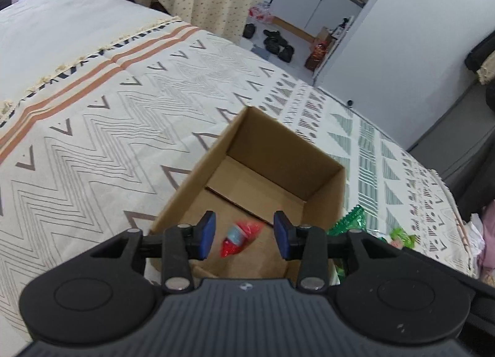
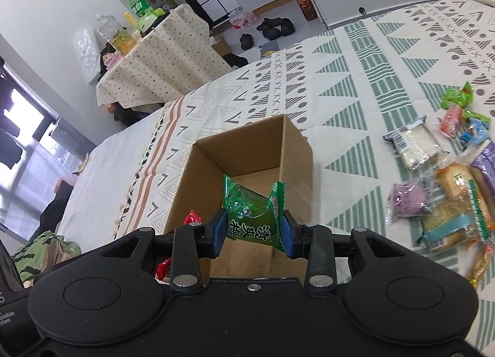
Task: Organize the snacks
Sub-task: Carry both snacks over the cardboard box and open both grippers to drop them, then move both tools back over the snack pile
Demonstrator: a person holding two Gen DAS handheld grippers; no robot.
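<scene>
item: green plum candy packet [image 2: 252, 217] pinched in r gripper [image 2: 252, 234] over cardboard box [image 2: 297, 152] w/ red candy [image 1: 238, 237] inside; l gripper [image 1: 244, 234] agape, empty; risk: off-centre release drops packet past box rim onto bedspread [image 2: 355, 78].

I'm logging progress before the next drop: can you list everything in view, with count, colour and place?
cardboard box: one, brown, open, on the bedspread.
red snack: one, red wrapper, blurred, in the box opening below the left gripper.
green snack packet: one, green, held over the box.
loose snacks: a pile of several, mixed colours, on the bedspread to the right of the box.
bedspread: one, cream with a zigzag pattern, under everything.
left gripper: black with blue pads, open, above the box.
right gripper: black with blue pads, shut on the green packet.
</scene>
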